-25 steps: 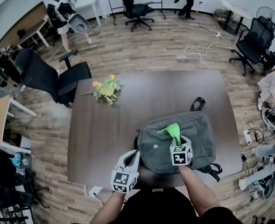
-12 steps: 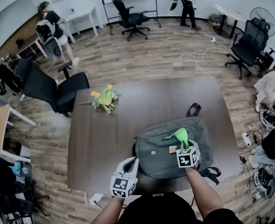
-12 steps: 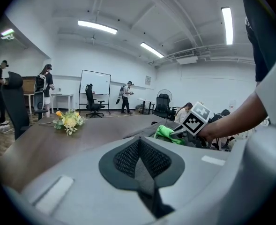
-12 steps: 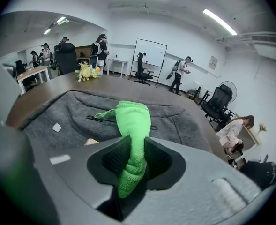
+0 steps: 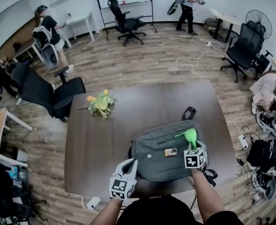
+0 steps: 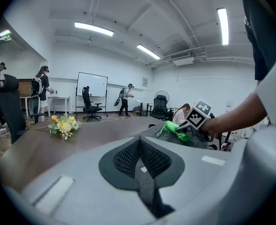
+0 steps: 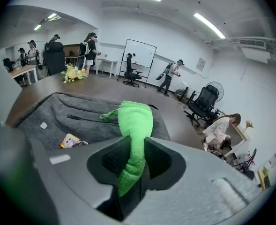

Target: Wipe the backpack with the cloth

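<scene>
A grey backpack [image 5: 163, 150] lies flat on the dark wooden table [image 5: 105, 135], near its front right. My right gripper [image 5: 192, 145] is shut on a green cloth [image 5: 190, 136] and rests it on the backpack's right side. In the right gripper view the green cloth [image 7: 134, 125] runs between the jaws over the grey backpack [image 7: 63, 121]. My left gripper [image 5: 130, 164] hovers shut over the table's front edge, left of the backpack, with nothing in it. From the left gripper view the green cloth [image 6: 174, 129] shows beside the right gripper's marker cube.
A small flower bouquet [image 5: 99, 103] stands at the table's back left. A small colourful tag [image 5: 170, 152] lies on the backpack. Black office chairs [image 5: 44, 93] stand round the table, cables [image 5: 194, 60] lie on the floor, and people [image 5: 264, 90] are at the room's edges.
My right gripper has slid the green cloth rightward across the backpack. The left gripper stays roughly where it was at the front edge.
</scene>
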Motion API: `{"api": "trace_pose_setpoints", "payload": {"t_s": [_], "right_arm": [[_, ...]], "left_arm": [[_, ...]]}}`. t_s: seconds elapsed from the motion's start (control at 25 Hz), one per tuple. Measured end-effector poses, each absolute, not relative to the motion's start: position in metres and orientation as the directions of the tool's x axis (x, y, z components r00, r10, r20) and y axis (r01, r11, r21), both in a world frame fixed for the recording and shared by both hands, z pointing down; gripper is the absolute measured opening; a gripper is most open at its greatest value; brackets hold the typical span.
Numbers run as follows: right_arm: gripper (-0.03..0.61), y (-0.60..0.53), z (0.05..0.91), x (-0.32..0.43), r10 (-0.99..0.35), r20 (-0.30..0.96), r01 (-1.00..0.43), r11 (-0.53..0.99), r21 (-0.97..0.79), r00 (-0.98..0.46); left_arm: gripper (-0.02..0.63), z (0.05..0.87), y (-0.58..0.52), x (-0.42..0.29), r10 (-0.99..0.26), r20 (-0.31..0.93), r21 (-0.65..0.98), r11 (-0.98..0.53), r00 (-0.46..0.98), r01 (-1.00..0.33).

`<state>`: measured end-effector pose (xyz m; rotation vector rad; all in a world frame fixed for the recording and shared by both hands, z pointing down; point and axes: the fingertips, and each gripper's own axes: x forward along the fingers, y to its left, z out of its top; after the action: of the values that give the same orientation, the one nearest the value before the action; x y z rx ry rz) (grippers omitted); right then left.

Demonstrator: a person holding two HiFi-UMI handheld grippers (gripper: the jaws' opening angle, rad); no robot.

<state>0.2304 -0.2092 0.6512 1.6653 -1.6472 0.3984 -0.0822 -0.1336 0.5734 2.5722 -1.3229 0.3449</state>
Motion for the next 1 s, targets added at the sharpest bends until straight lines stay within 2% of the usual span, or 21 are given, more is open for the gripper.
{"api": "trace_pose_setpoints", "payload": {"t_s": [0.52, 0.76, 1.0], "right_arm": [[0.095, -0.196, 0.627, 0.287, -0.749, 0.625, -0.922, 0.05, 0.384, 0.22], [0.097, -0.189, 0.606, 0.264, -0.78, 0.606, -0.942, 0.069, 0.33, 0.155], [0.097, -0.179, 0.598, 0.222, -0.799, 0.598, -0.939, 0.154, 0.308, 0.065]], "left_arm": [[0.018, 0.579, -0.123, -0.079, -0.766, 0.312, 0.106, -0.56, 0.562, -0.822], [0.018, 0.585, -0.117, -0.084, -0.766, 0.331, 0.118, -0.546, 0.551, -0.83], [0.018, 0.588, -0.111, -0.092, -0.77, 0.335, 0.139, -0.53, 0.543, -0.837]]}}
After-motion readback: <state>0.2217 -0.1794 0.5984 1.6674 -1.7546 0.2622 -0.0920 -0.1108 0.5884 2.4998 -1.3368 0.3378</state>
